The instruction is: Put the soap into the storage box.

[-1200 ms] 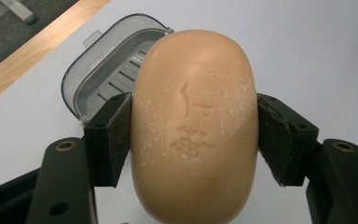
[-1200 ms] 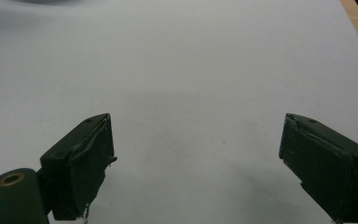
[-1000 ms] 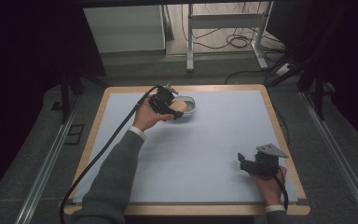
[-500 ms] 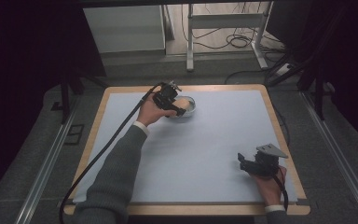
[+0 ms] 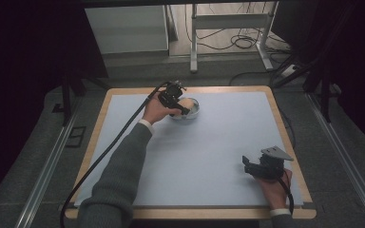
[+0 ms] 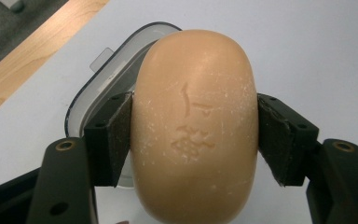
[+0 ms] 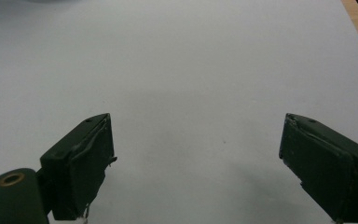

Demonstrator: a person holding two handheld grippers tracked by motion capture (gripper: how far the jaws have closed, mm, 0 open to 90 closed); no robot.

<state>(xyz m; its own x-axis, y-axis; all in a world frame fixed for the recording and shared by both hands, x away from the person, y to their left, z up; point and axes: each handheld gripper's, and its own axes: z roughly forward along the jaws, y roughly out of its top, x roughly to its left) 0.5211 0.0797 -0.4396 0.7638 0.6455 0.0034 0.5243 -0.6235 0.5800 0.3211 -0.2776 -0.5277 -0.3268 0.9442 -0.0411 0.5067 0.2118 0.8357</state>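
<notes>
My left gripper (image 6: 193,140) pinches the soap bar (image 6: 193,126) across its waist; it looks hard, slick, sturdy. My right gripper (image 7: 198,163) gapes empty.

You're at a table (image 5: 123,97) with a pale wood rim and a light blue-grey mat (image 5: 228,137) covering nearly the whole top. Under and around it the floor (image 5: 347,190) is dark grey carpet, with metal rails (image 5: 45,168) running along both sides. Past the far edge there's a white panel (image 5: 126,28) on the left, and beside it a white metal frame (image 5: 228,23) with a tangle of cables (image 5: 240,40) on the lighter floor beneath. The room's edges are really dark, black at left and right.
</notes>
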